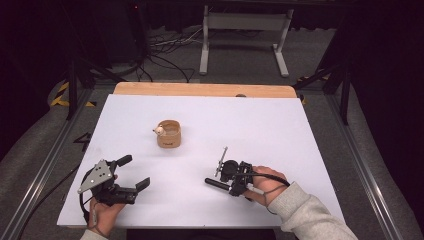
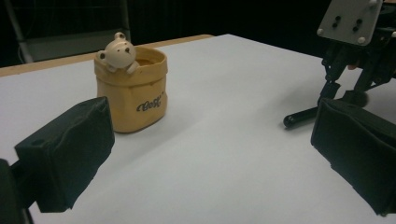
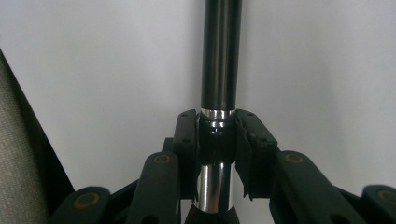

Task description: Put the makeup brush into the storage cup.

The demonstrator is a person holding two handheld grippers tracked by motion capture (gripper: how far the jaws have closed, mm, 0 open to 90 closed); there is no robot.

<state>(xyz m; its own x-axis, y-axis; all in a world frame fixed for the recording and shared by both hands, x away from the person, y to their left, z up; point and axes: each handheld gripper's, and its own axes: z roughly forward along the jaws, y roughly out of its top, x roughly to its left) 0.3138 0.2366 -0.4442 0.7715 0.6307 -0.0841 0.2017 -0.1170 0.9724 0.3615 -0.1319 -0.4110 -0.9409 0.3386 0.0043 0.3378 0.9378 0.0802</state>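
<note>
On the white counter [image 1: 280,125], the right tongs [image 1: 231,184] lie low, clamped on a black-and-chrome rod [image 3: 221,70] pointing left. The left tongs [image 1: 133,172] rest gaping, empty, angled toward a tan bear pot [image 1: 168,133] standing mid-counter, well apart.

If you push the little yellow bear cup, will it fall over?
Probably not easily: the bear cup looks squat with a wide flat base, so it would likely slide on the smooth white table. It looks like ceramic, so a fall could chip it.
</note>
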